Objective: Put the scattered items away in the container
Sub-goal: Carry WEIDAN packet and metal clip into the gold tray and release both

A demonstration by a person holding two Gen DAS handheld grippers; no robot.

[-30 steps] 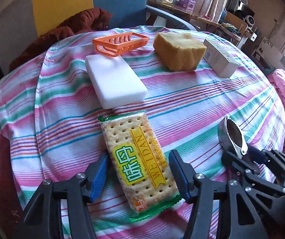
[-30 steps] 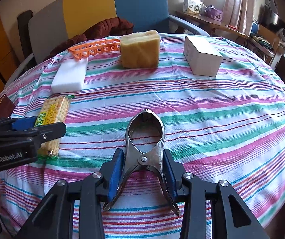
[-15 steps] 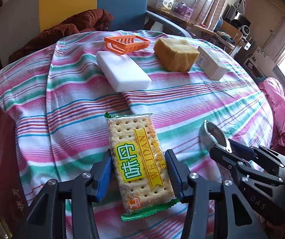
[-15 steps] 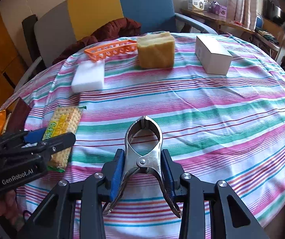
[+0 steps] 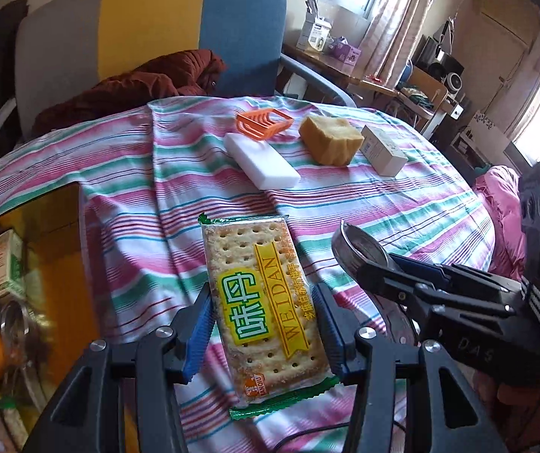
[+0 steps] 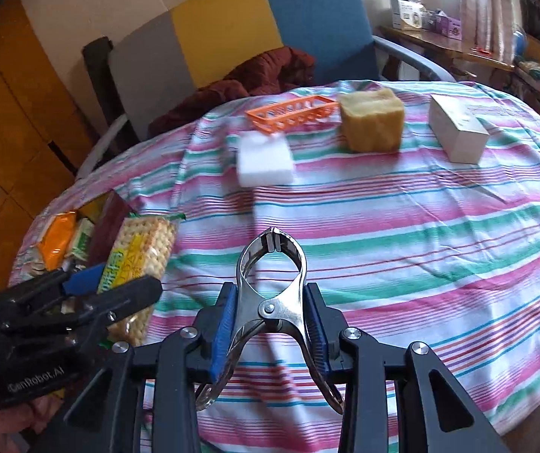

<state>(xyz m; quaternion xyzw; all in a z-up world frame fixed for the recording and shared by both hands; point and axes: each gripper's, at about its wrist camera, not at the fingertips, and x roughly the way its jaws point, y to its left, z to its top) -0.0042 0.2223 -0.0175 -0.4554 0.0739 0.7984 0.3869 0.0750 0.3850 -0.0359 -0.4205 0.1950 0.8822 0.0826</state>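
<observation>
Left claw (image 5: 264, 334) clamped on cracker packet (image 5: 262, 302) across its width, long axis running 12 to 6 along the fingers, lifted off the striped surface (image 5: 402, 204). Container (image 5: 47, 249) lies at 9 o'clock of it, just beside; left hand nearer. Right claw (image 6: 270, 326) clamped on metal clip (image 6: 270, 287), nose to 12; container out at its 10 o'clock (image 6: 81, 222)

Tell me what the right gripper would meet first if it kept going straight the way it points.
Most likely the bare striped tablecloth. The right gripper, jaws shut on a metal clamp, points downward at open cloth well short of the white sponge, though depth is uncertain.
</observation>
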